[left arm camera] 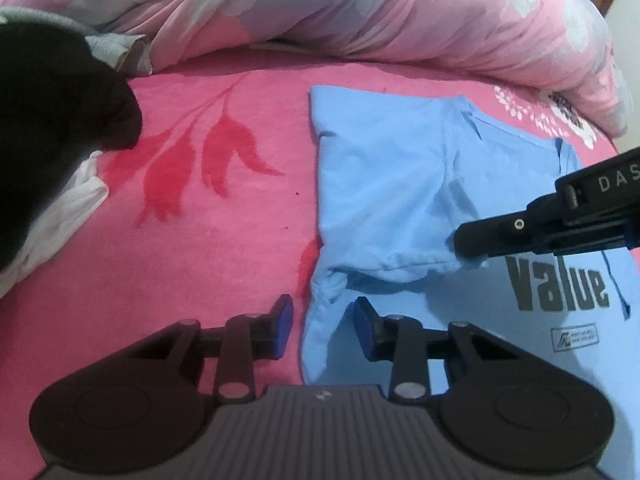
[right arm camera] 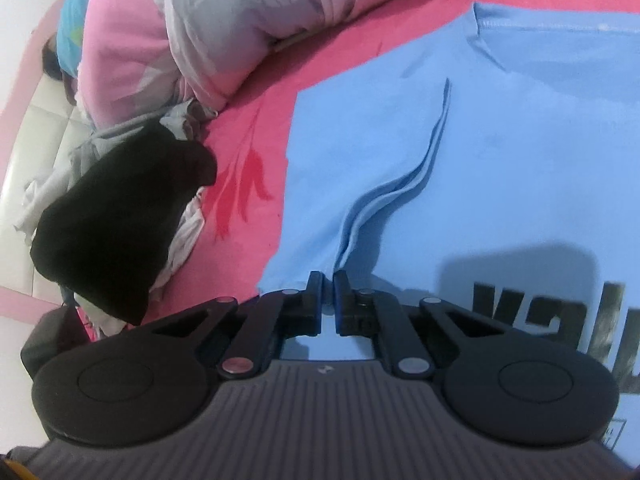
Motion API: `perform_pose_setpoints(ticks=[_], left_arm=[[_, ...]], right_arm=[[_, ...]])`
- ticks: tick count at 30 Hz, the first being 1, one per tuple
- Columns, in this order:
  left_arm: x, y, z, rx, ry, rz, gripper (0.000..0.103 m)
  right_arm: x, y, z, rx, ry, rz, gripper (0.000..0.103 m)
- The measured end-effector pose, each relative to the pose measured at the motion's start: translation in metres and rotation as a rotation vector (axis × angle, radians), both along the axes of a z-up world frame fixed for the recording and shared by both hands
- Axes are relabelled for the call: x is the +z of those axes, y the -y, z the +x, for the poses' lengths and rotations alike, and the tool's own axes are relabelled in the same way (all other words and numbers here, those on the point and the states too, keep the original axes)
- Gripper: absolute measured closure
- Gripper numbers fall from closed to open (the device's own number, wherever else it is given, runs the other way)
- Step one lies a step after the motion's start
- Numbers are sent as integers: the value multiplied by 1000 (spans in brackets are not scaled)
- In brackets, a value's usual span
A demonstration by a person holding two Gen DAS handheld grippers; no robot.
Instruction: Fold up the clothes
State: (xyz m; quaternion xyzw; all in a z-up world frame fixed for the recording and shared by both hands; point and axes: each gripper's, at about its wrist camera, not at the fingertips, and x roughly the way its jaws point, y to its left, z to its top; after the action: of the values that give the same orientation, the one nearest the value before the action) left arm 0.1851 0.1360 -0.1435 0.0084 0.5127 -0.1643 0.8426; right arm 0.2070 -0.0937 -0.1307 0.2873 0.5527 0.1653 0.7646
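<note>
Here one blue T-shirt [left arm camera: 384, 168], one black garment [left arm camera: 52, 120], two grippers.

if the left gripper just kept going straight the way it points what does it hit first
Most likely the side edge of the light blue t-shirt, bunched right ahead of the left gripper, whose open jaws straddle that edge; the pink bedspread lies directly under it. Depth is hard to judge, so cloth or bed could come first.

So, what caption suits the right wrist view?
Right gripper pinches a fold of the light blue T-shirt on a pink bedsheet.
</note>
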Motion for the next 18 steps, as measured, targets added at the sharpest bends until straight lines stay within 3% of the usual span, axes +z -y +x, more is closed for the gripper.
perform_pose_setpoints(ticks=[11,18], left_arm=[[1,-4,-5,21,19,31,79],[4,-7,-9,108,41,52,88]], right_arm=[[-10,9,-16,-54,-77,63,99],[0,14,-17,-76,-46,74,99]])
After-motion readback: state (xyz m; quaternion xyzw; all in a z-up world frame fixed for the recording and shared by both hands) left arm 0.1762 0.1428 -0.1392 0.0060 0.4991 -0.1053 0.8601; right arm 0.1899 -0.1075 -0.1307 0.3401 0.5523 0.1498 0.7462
